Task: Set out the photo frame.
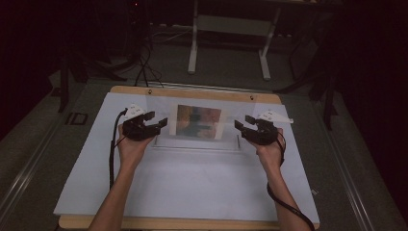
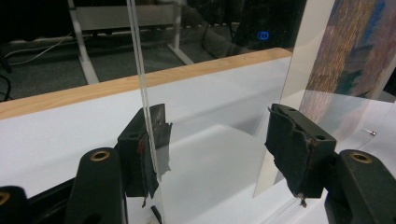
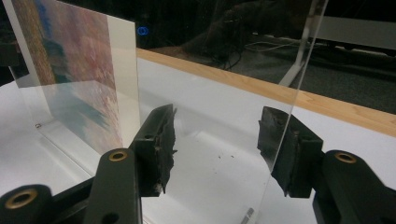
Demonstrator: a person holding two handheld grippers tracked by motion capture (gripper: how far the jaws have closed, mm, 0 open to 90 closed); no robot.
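Two pairs of black jaws are standing apart, one at each end of a clear acrylic picture stand [image 1: 197,139], and neither is yet pinching it. On the left gripper [image 1: 155,121], seen through the left gripper view, the stand's upright side edge [image 2: 144,112] is running just in front of the left-hand pad [image 2: 156,135], while the other pad [image 2: 292,144] is waiting well off, so the jaws are straddling the pane rather than clamping it; whether the near pad is actually touching I cannot tell. The right gripper [image 1: 244,122] is mirroring this, its pads [image 3: 161,149] spread with the pane's edge [image 3: 299,74] crossing before the right-hand one. Both hands [image 1: 131,148] are reaching in from the sides, probably so the stand can be gripped evenly at its ends and not tipped. Between them a colourful printed picture [image 1: 198,121] is sitting upright inside the stand, which is resting mid-way back on the white table cover [image 1: 192,187] of the wooden-edged table [image 1: 211,94].
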